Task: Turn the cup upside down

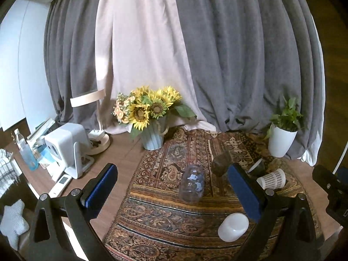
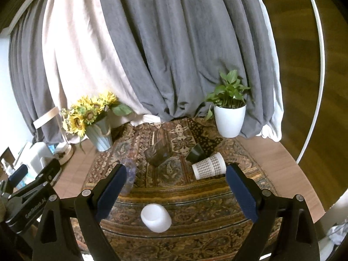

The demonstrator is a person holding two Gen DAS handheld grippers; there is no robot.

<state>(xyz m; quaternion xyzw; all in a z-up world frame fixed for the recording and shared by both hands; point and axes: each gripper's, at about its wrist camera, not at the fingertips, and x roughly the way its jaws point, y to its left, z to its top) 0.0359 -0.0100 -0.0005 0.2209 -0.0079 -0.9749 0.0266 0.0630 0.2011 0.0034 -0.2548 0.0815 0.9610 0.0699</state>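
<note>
Both grippers held low over the patterned cloth, fingers spread wide, nothing between them.

Left gripper (image 1: 171,187) and right gripper (image 2: 176,189) both point forward toward the curtain (image 2: 163,54); the blue-padded fingers (image 1: 102,187) stand well apart and hold nothing. Five cups lie on their sides on a woven, paisley-patterned cloth (image 1: 156,221) covering a round wood-grain surface (image 1: 121,150). White cup (image 2: 156,217): smooth, matte, opaque, nearest the right gripper, lying between its fingers in view but not touched. Clear cup (image 1: 191,183): transparent plastic, glossy, ahead of the left gripper. Brown cup (image 2: 158,153): dark, textured. Checked cup (image 2: 209,166): paper-like, small grid print, just beside a small dark cup (image 2: 195,153). At the back: ribbed pale-blue pot of sunflowers (image 1: 150,108), and a smooth white pot with a green plant (image 2: 229,106).
</note>
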